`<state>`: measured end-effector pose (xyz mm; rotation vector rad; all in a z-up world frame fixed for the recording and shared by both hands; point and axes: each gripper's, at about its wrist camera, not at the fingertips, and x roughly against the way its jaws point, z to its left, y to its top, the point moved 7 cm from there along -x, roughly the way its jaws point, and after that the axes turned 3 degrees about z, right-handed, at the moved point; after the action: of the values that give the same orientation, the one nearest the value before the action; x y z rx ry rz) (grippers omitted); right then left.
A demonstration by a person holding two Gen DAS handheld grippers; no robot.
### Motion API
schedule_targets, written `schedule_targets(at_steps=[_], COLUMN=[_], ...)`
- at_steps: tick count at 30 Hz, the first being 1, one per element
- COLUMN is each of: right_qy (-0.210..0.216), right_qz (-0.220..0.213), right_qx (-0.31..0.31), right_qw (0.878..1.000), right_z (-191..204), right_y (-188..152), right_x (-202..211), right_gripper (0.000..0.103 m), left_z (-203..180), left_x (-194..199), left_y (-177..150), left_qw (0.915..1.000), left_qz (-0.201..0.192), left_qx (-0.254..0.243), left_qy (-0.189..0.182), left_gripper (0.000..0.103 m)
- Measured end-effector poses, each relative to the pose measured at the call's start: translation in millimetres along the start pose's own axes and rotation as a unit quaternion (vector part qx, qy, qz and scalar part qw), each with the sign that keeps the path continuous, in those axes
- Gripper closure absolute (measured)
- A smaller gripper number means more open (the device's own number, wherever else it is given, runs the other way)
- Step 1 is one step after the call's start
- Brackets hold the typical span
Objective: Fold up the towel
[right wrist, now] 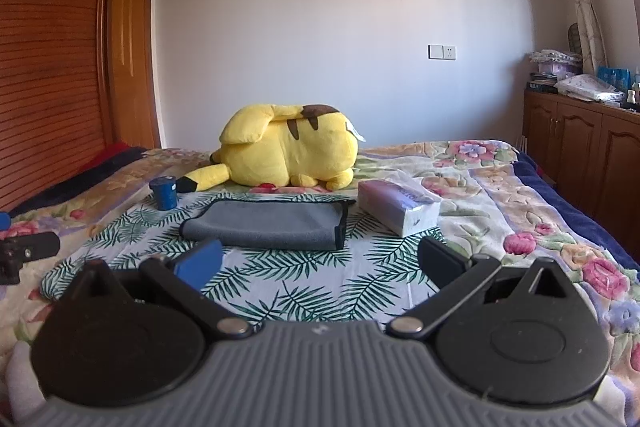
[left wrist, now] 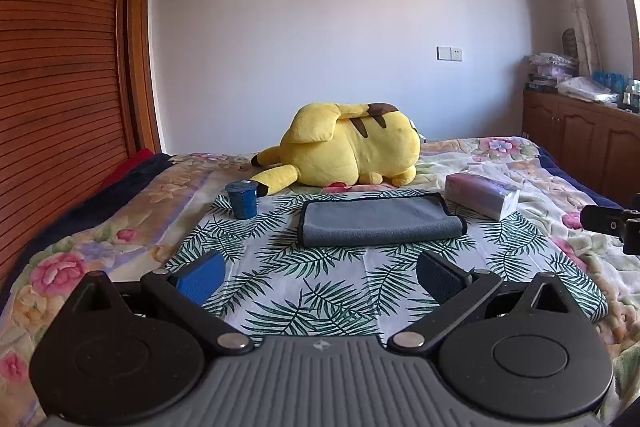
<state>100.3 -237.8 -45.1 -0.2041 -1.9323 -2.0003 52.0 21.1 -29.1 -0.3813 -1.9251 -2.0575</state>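
Note:
A grey towel (left wrist: pixel 380 221) with a dark border lies folded flat on a leaf-print cloth (left wrist: pixel 320 291) on the bed; it also shows in the right wrist view (right wrist: pixel 268 225). My left gripper (left wrist: pixel 320 277) is open and empty, held above the cloth a short way in front of the towel. My right gripper (right wrist: pixel 320 263) is open and empty, also in front of the towel, apart from it. Part of the right gripper shows at the right edge of the left wrist view (left wrist: pixel 616 223), and part of the left gripper shows at the left edge of the right wrist view (right wrist: pixel 24 251).
A yellow plush toy (left wrist: pixel 348 155) lies behind the towel. A blue cup (left wrist: pixel 242 201) stands upside down to its left. A tissue pack (left wrist: pixel 480 195) lies to its right. The floral bedspread (left wrist: pixel 540 167) covers the bed. A wooden wardrobe (left wrist: pixel 60 67) stands left, cabinets (left wrist: pixel 580 139) right.

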Motion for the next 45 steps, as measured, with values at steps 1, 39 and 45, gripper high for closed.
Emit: schedule_targets(at_steps=[1,39,45], right_qy=[0.0,-0.001,-0.001], right_qz=[0.0,-0.004,-0.004], right_qx=[0.0,-0.001,-0.001], right_qw=[1.0,1.0,1.0], right_z=[0.1,-1.6,-1.8], right_y=[-0.1,1.0,0.7], right_x=[0.1,1.1,1.0], right_gripper=[0.0,0.0,0.0], left_z=[-0.1,4.1,4.7], left_x=[-0.1,0.8,0.7], left_y=[0.1,1.2,1.6], left_qw=[1.0,1.0,1.0], left_qz=[0.0,-0.001,-0.002], left_qx=[0.0,0.001,-0.001], left_qy=[0.0,0.003,0.003], left_gripper=[0.0,0.0,0.0])
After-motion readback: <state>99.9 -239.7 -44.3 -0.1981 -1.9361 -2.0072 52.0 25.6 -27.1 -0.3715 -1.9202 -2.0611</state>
